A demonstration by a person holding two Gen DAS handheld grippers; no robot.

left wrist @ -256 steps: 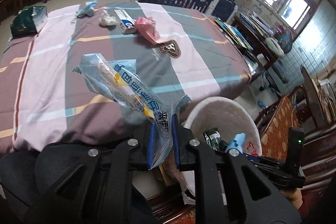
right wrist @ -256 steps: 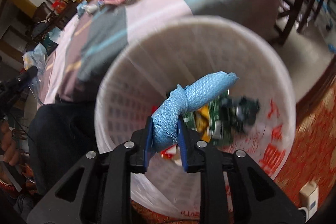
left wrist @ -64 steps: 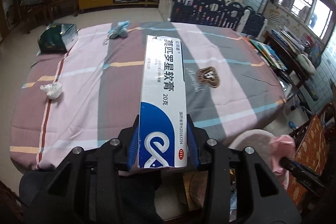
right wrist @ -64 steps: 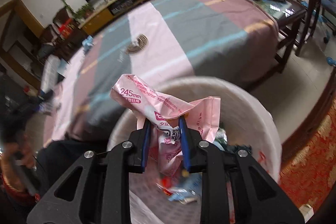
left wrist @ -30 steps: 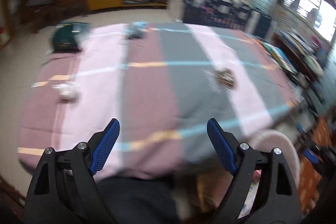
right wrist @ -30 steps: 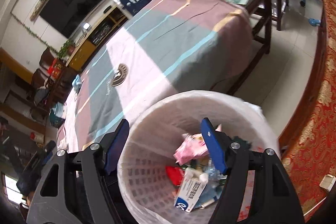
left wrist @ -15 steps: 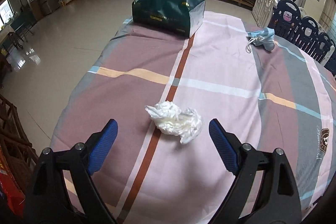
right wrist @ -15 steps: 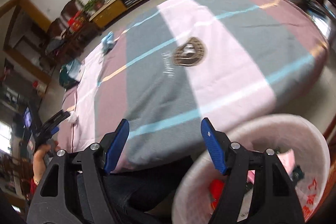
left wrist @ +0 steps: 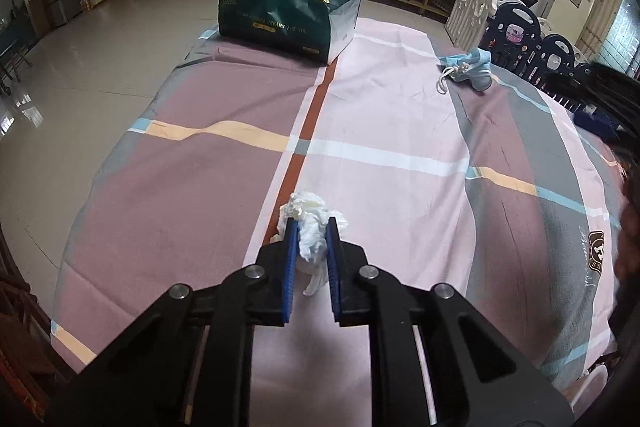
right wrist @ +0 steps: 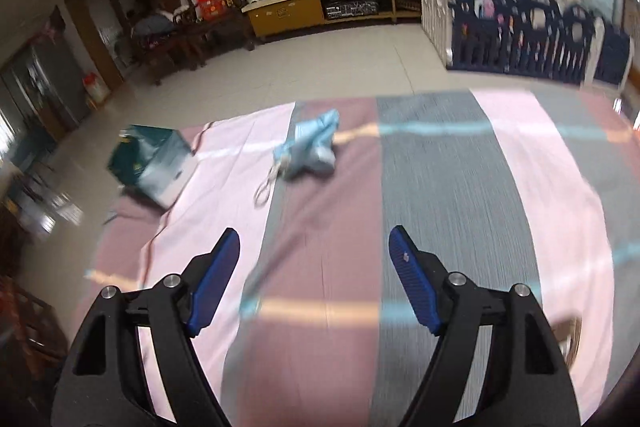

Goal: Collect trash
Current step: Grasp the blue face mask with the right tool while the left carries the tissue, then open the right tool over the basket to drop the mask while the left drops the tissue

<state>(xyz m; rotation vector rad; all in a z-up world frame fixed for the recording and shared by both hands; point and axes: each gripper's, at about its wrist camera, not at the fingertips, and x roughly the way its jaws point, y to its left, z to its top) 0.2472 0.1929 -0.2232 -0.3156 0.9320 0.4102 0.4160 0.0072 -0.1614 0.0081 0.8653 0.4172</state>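
White, crumpled tissue point(left wrist: 312, 231), surely feather-light and squashy, lies on the striped table point(left wrist: 400, 131), pinched mid-wad by the left hand-held gripper point(left wrist: 311, 243) whose jaws just closed on it, while the right hand-held gripper point(right wrist: 314, 247), spread empty, faces a blurred blue mask point(right wrist: 310, 147) at eleven o'clock, bin unseen.
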